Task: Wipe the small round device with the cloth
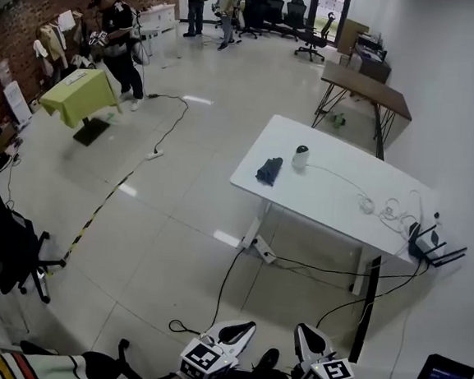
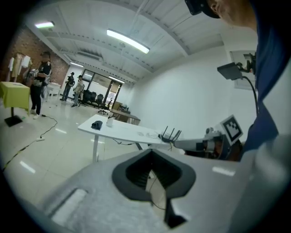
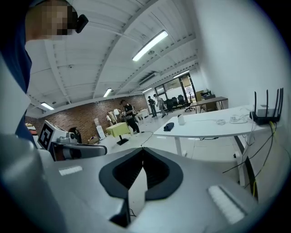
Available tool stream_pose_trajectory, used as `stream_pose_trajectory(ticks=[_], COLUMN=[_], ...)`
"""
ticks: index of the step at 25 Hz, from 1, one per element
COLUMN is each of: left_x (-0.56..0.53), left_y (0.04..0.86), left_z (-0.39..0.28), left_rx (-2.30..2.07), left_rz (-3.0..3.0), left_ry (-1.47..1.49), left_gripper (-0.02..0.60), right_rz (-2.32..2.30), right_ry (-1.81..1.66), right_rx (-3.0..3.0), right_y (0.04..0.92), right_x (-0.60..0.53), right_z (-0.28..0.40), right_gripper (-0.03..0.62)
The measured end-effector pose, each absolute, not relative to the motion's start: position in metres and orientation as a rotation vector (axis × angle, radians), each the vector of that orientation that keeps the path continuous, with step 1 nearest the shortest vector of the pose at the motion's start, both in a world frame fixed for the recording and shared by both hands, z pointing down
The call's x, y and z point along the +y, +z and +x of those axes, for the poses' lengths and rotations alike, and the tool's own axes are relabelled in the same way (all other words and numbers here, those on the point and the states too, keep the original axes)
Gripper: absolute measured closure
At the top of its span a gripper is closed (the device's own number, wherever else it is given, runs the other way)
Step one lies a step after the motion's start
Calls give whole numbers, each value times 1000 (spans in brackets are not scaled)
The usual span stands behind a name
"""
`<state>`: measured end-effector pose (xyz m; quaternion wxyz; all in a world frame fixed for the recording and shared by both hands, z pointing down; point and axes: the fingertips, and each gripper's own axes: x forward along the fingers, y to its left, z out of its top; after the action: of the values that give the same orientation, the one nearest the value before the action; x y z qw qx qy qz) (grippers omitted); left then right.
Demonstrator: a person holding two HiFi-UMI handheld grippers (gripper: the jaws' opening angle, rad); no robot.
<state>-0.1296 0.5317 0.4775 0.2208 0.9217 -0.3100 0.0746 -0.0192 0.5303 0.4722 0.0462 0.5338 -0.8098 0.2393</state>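
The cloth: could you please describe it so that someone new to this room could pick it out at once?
Find the white table at the right of the head view. Near its left end lies the cloth, just left of the small round device. It is the only dark, crumpled thing there; the device is pale and upright.

Left claw (image 1: 239,332) closed and empty, right claw (image 1: 306,337) closed and empty, side by side, tilted slightly down
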Motion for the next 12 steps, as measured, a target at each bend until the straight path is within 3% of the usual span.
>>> stream_pose_trajectory(ticks=[12], left_x=[512], left_y=[473], left_z=[-123], left_rx=[-852], left_rz=[2551], left_ry=[193], left_gripper=[580], right_rz=[1572], right_ry=[708], right_rx=[-2507], right_y=[467], right_x=[509], right_z=[-23], right_gripper=[583])
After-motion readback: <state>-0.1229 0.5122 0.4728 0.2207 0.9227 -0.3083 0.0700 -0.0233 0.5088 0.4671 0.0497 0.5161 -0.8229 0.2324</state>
